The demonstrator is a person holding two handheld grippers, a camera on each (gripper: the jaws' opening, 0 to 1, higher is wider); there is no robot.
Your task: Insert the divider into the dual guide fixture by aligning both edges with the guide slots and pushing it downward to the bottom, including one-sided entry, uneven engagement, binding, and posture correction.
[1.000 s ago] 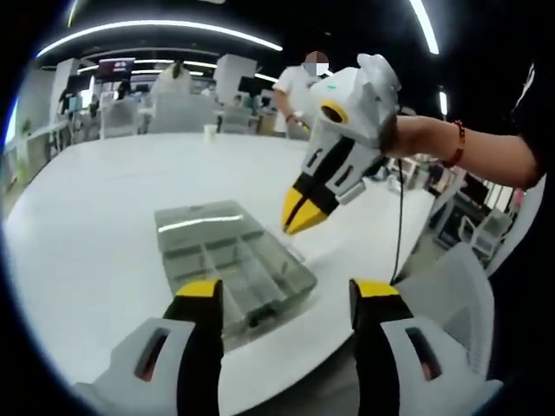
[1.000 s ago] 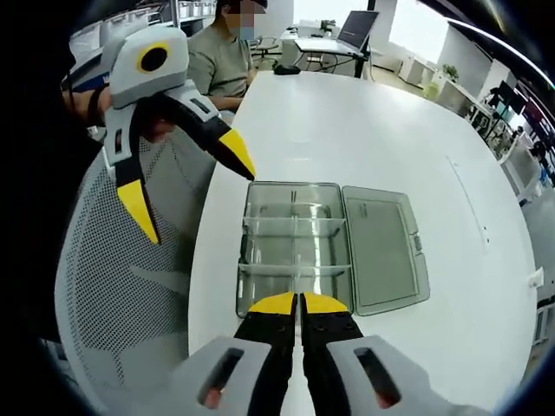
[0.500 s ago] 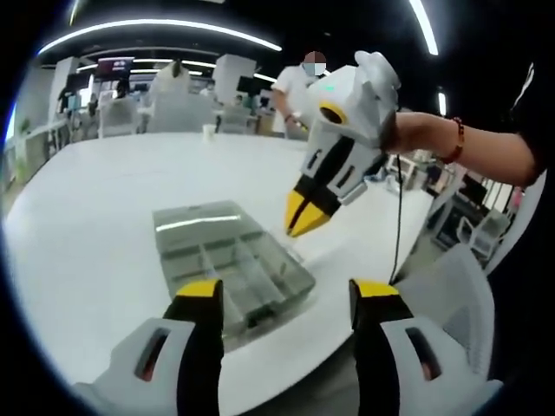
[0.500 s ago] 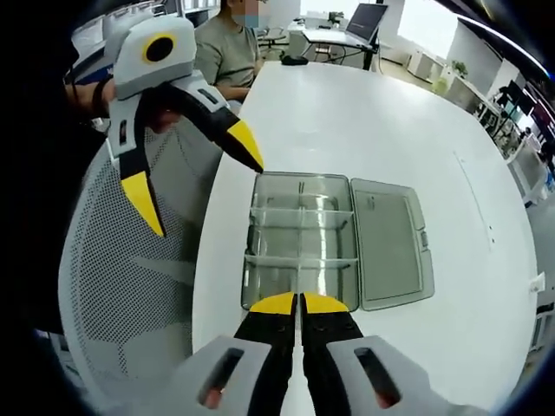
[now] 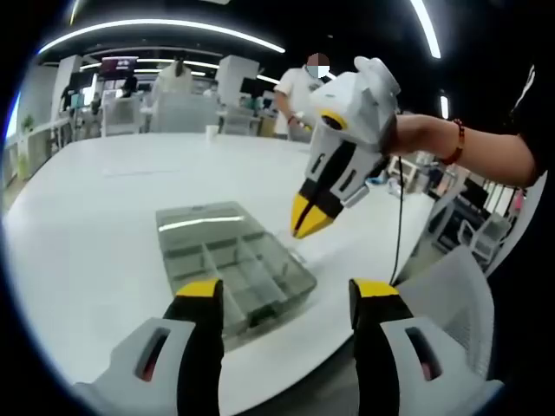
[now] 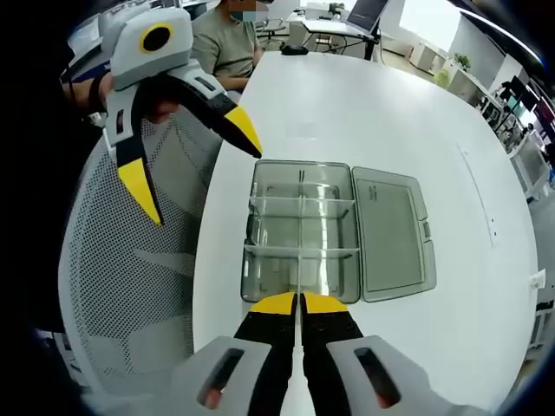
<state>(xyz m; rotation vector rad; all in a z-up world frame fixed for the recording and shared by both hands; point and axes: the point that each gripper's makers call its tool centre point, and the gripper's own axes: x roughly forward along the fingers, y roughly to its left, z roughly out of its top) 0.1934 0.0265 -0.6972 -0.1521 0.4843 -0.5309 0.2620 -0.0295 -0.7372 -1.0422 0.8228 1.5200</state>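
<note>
My right gripper (image 6: 299, 303), jaws closed on the clear divider (image 6: 299, 276), is lining it up edge-on with the box (image 6: 258, 217) at 12 o'clock. My left gripper (image 5: 286, 290) is hanging open, ready to steady.

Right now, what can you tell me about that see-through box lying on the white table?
The box is a shallow tray of clear, grey-tinted plastic, lying flat near the edge of the white table. Its hinged lid is swung fully open and rests flat beside it. Thin clear walls split the tray into several compartments, which look empty. The right gripper, shut on a thin clear divider, hovers at the tray's near end. The left gripper, open, hangs apart from it.
</note>
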